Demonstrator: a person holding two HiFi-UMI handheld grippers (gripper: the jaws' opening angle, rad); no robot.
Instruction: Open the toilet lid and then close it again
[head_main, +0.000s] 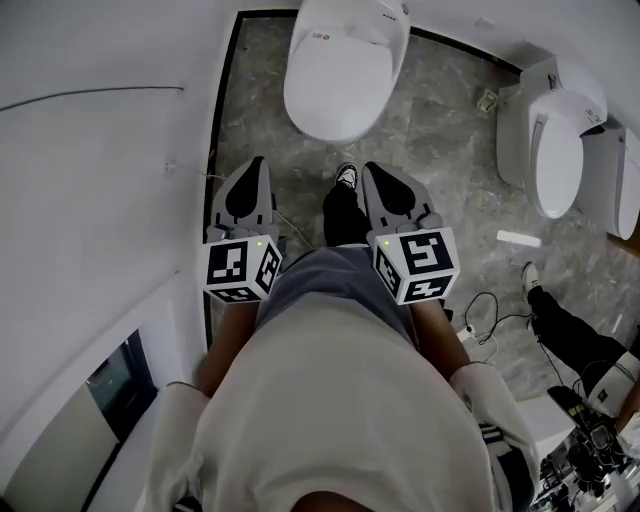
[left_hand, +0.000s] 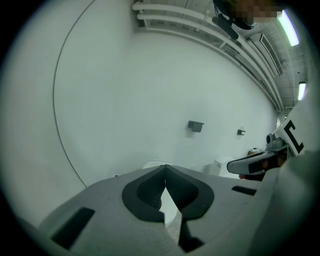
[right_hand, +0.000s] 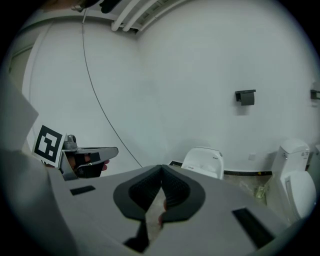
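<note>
I am standing on the grey floor (head_main: 440, 130) and facing the toilet (head_main: 340, 75), which is sitting at the floor's far edge, near its far left corner where the white wall (head_main: 100, 150) is running alongside. Its lid (head_main: 335, 90) is lying flat over the bowl, fully down. Nothing I am looking at is telling me whether it has been raised once, so I am judging the work as not visibly begun: both the lifting and the lowering are waiting to be done. I am holding the left tongs (head_main: 254, 163) and the right tongs (head_main: 372, 168) out in front of me side by side, pointing towards the toilet and slanting a little downward. They are well apart from it, with bare floor and my shoe (head_main: 346, 176) lying between. Both pairs are pressed together tip to tip and are carrying nothing between them. The other toilets (head_main: 560, 150) by the floor's right edge are playing no part. To start, I am needing to get close enough to reach the lid's front rim.
</note>
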